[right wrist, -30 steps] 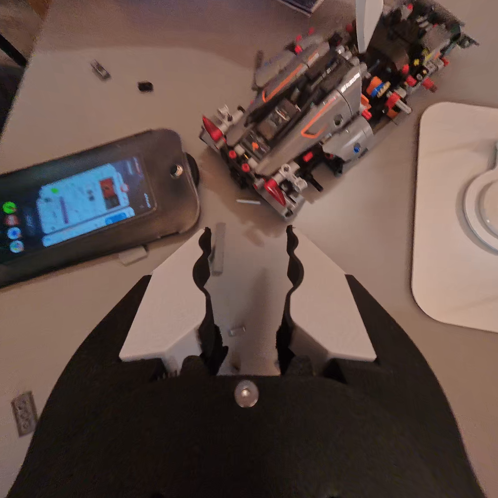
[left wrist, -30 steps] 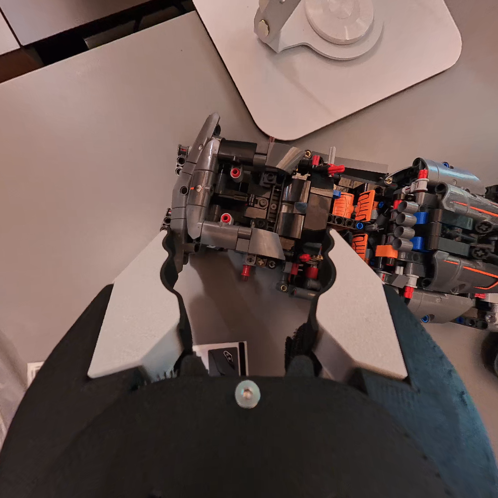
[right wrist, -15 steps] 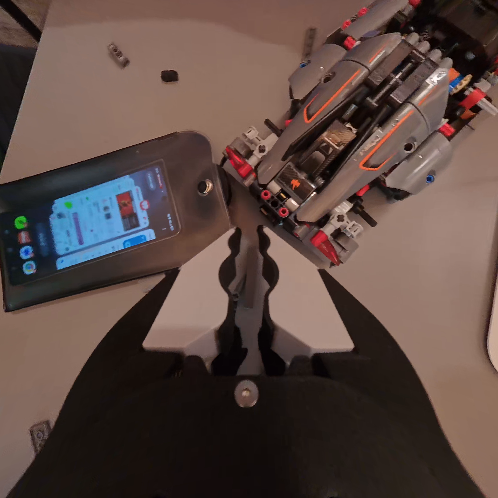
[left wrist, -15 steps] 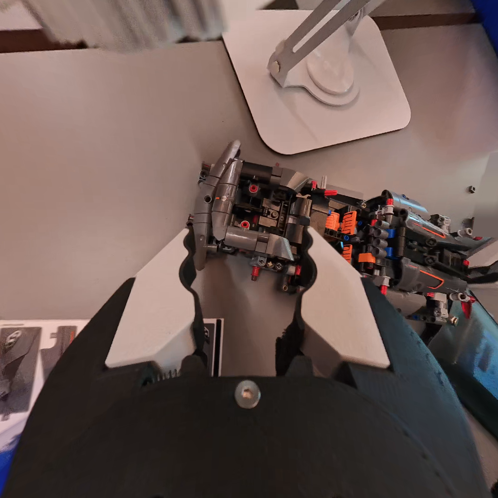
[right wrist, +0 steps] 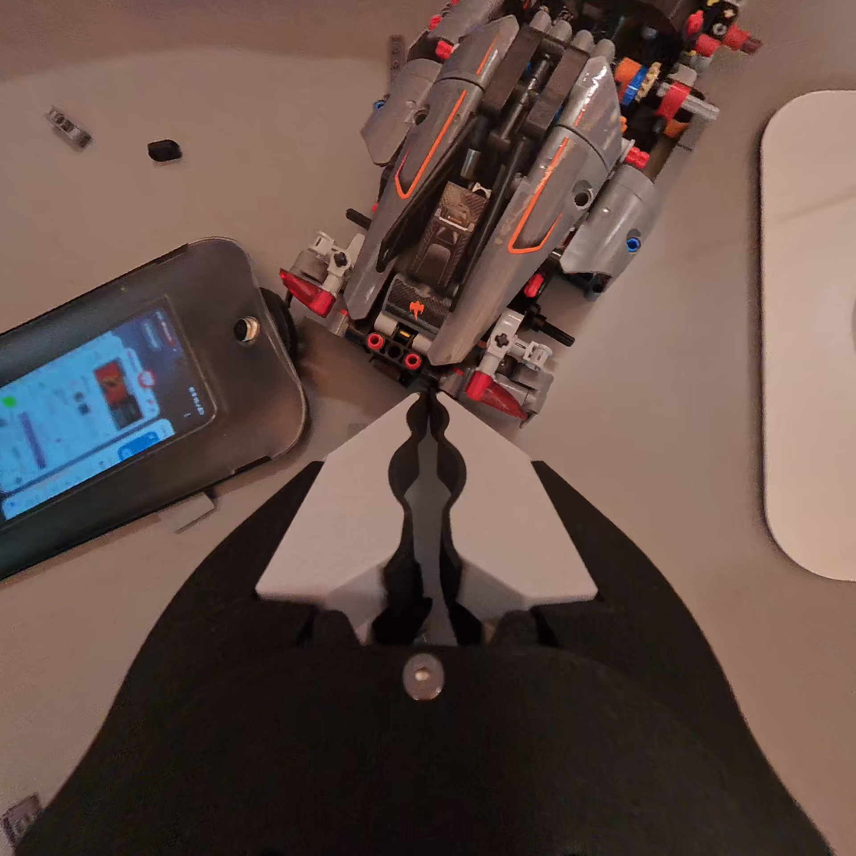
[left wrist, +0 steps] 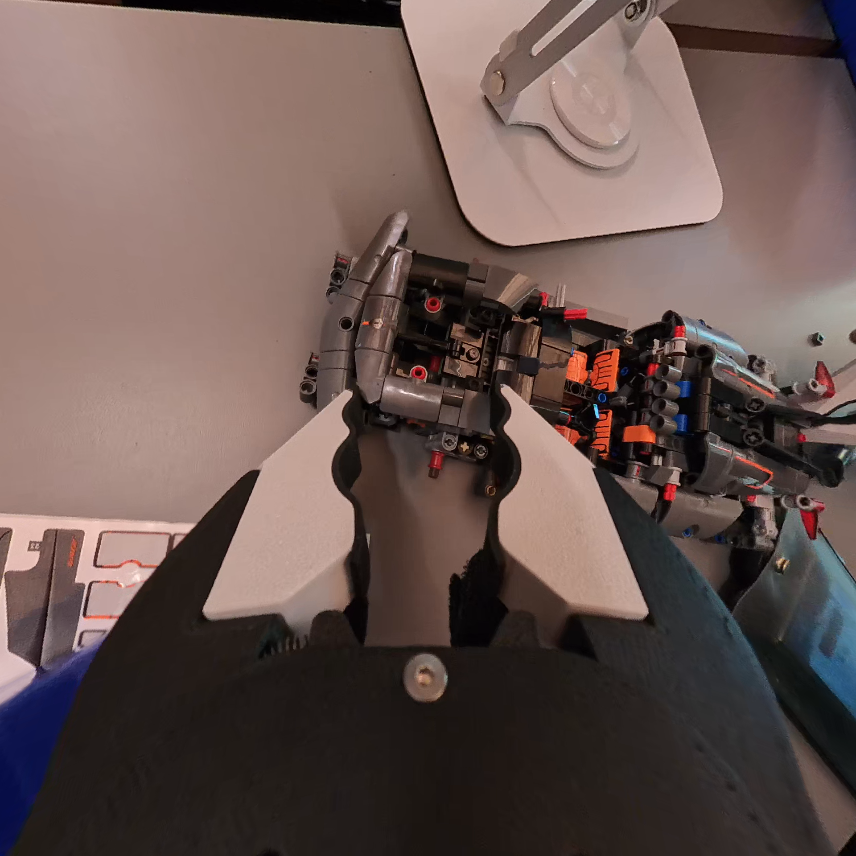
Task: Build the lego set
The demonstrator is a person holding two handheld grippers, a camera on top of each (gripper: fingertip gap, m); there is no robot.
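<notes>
Left gripper (left wrist: 426,403) clamps the lego car (left wrist: 532,370) nose; right gripper (right wrist: 427,400), tips pressed together on nothing visible, sits at its tail; next likely fetching a loose piece.

The lego car (left wrist: 532,380) is lying flat on the grey table (left wrist: 162,231), long and low — grey curved panels with thin orange stripes over a black frame. Red pins, blue connectors and orange seats are showing through its open middle. In the right wrist view the tapered end of the car (right wrist: 486,199) is pointing toward the camera — red wedge lights sitting at both corners, two red pin holes between them.
</notes>
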